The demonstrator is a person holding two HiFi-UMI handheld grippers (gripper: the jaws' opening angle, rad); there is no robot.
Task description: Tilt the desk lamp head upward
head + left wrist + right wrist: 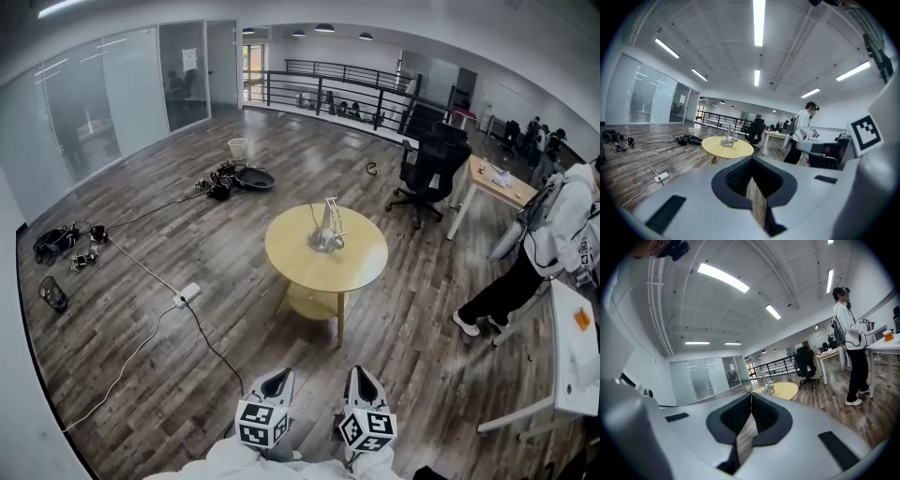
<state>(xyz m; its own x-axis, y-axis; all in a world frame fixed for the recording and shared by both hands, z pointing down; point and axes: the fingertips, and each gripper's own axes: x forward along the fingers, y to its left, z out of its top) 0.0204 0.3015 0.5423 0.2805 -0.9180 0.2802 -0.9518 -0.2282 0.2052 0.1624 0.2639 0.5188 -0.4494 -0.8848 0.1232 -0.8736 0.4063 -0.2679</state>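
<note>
A small silver desk lamp (326, 229) stands on a round yellow table (300, 258) in the middle of the room. The lamp (730, 138) also shows far ahead in the left gripper view, and the lamp (767, 386) in the right gripper view. Both grippers are held low at the bottom of the head view, well short of the table. My left gripper (277, 382) is shut with nothing between its jaws. My right gripper (362, 380) is shut and empty too.
A black office chair (429, 167) stands behind the table on the right. A person (548, 253) stands at the right by white desks (574, 352). A power strip (187, 294) with cables lies on the wood floor at left, with gear (230, 178) further back.
</note>
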